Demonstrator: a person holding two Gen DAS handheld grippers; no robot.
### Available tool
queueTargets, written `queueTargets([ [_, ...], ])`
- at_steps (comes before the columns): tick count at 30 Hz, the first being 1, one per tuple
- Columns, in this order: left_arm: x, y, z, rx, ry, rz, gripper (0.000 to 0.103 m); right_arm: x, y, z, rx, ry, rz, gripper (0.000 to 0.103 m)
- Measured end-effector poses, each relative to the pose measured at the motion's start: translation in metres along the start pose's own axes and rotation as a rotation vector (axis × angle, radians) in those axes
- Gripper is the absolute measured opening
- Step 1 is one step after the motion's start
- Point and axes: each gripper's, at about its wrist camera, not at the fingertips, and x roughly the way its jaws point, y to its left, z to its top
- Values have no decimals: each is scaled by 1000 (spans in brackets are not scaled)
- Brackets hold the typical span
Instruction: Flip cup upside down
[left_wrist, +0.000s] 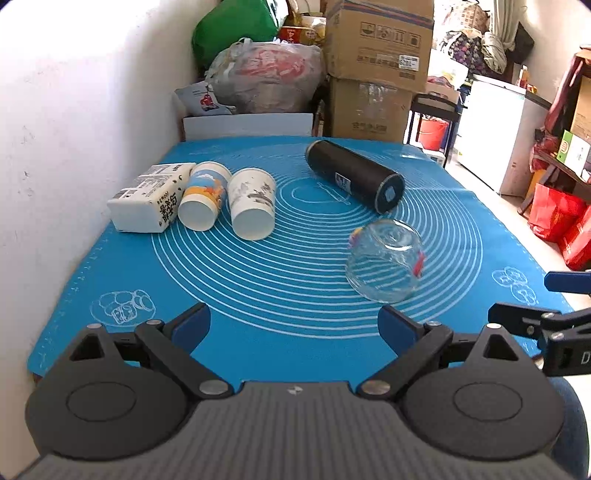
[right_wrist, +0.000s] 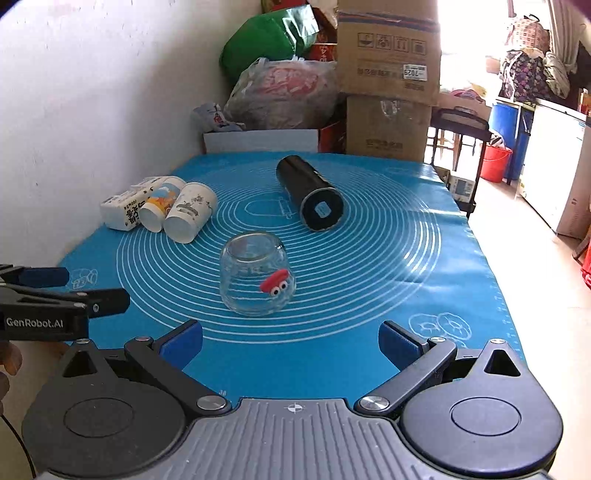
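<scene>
A blue mat (left_wrist: 295, 332) covers the table ahead of both hand-held grippers. A black flask (right_wrist: 310, 192) lies beyond the glass cup (right_wrist: 256, 273), which rests mouth-down just ahead of the released right hand-held gripper (right_wrist: 291, 338). The left hand-held gripper (left_wrist: 295, 321), beside it, is also spread, grasping nothing.

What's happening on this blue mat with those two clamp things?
A person holds two grippers over the blue mat; the left gripper and right gripper are both open and hold nothing. The glass cup stands mouth down on the mat, apart from them. Two paper cups and a black flask lie on their sides.
</scene>
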Motion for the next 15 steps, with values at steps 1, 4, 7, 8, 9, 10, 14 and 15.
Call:
queueTargets([
  [1, -1, -1, -2, 2, -2, -1, 96, -2, -1, -2, 2, -1, 0, 103],
  [4, -3, -6, -6, 12, -4, -3, 96, -6, -2, -6, 3, -4, -4, 103],
  [7, -5, -9, -8, 22, -7, -4, 96, -9, -3, -9, 3, -5, -5, 103],
  [8, -5, -9, -8, 24, -8, -4, 96, -9, -4, -10, 3, -2, -5, 103],
  [9, -5, -9, -9, 23, -10, -1, 96, -9, -4, -10, 5, 0, -5, 103],
  [10, -5, -10, -9, 21, -12, 1, 96, -9, -4, -11, 9, 0, -5, 103],
  [14, -6, -10, -10, 16, -15, -1, 96, -11, -4, -12, 10, -9, -4, 103],
  [15, -6, -10, -10, 14, -18, -1, 96, -12, -4, -12, 10, -11, -3, 102],
])
